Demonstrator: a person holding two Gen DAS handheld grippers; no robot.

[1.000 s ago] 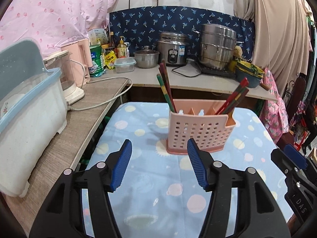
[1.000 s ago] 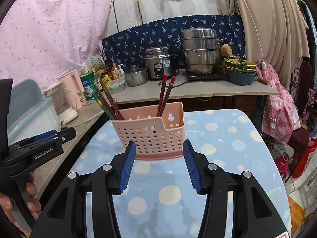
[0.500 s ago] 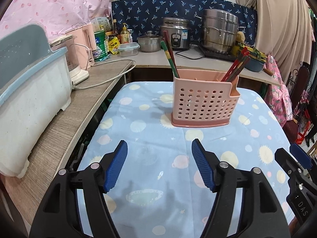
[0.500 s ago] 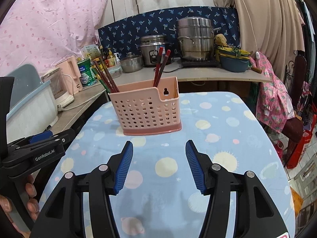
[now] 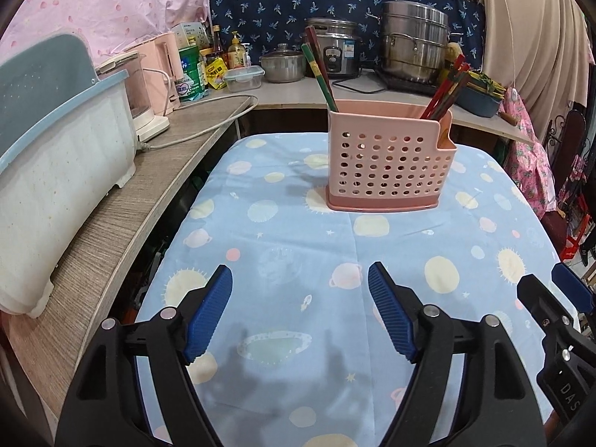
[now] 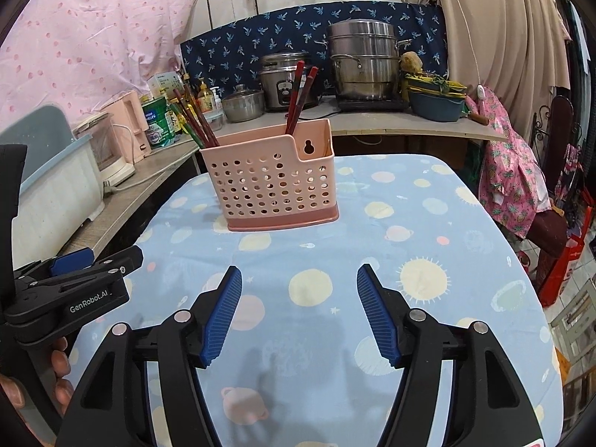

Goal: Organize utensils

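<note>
Holder: pink perforated plastic utensil holder [image 5: 389, 160] upright, far on the table [image 5: 298, 260], chopsticks [image 6: 298, 97] sorted inside
Claws: left claw [image 5: 300, 313], right claw [image 6: 298, 309] both released, empty
Tip: retreat level, avoid snagging cloth

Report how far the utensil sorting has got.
Looks done: chopsticks stand in the pink holder's left compartment, and red chopsticks in its right. In hand: nothing; the left claw and right claw are open. Left: no loose utensils visible on the tablecloth.

Right tongs [image 6: 299, 279] spread, empty, pink utensil holder [image 6: 273, 182] ahead — chopsticks [image 6: 298, 95] upright inside
</note>
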